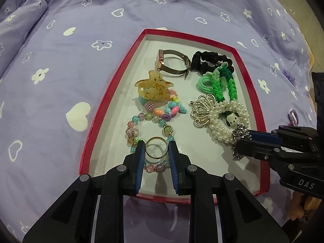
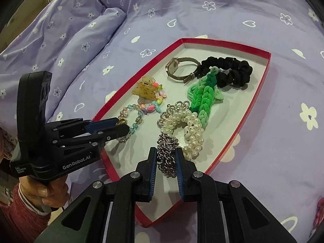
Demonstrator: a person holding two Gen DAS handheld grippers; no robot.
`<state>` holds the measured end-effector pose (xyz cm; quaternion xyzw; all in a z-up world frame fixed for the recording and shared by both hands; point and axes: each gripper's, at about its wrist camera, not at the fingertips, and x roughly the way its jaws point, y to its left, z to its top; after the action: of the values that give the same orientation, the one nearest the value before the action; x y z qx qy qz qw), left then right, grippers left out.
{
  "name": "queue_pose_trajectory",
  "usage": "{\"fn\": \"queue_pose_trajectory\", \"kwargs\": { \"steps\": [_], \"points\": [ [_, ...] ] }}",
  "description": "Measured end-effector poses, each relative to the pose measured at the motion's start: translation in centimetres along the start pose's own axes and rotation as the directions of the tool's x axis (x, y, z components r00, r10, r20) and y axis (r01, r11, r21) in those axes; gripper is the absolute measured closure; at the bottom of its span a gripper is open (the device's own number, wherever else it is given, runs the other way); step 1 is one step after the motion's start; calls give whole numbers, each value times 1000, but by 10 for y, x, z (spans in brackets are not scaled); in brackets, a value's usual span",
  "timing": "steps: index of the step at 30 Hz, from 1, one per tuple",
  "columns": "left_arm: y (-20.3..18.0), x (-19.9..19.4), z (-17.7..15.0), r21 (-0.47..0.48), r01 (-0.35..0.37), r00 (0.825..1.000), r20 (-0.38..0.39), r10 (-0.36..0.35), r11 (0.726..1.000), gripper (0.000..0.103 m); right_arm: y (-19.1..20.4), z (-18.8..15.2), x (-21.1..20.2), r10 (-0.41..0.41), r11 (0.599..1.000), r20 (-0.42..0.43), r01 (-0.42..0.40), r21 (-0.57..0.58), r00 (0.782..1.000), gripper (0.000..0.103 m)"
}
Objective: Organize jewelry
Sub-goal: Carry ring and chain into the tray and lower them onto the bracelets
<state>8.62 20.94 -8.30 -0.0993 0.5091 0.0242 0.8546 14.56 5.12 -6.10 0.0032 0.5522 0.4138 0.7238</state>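
**Two grips over a crowded tray — the snags I worry about**

My left gripper is clamped on a gold ring, its blue pads pressing the band from either side at lower centre of the left wrist view. The ring sits edge-on, so a slight twist could pop it out and send it rolling off the red tray into the lilac bedding. It also hangs right over the pastel bead bracelet; if I release here, the two may tangle.

My right gripper is shut on a bunched silver chain at lower centre of the right wrist view. Only part of the bundle is pinched, so loose links could slip free. The chain appears to touch the pearl bracelet just above it, though I can't tell whether they're hooked; dragging could pull the pearls and the crown charm along.

The two grippers work near each other, so they could collide.
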Motion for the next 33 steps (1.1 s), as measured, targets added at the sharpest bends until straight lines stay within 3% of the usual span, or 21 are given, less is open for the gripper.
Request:
{"fn": "queue_pose_trajectory", "kwargs": {
  "steps": [33],
  "points": [
    [-5, 0, -1, 20, -41, 999, -6, 41, 999, 79, -3, -1, -11, 32, 999, 44, -33, 29, 999, 80]
  ]
}}
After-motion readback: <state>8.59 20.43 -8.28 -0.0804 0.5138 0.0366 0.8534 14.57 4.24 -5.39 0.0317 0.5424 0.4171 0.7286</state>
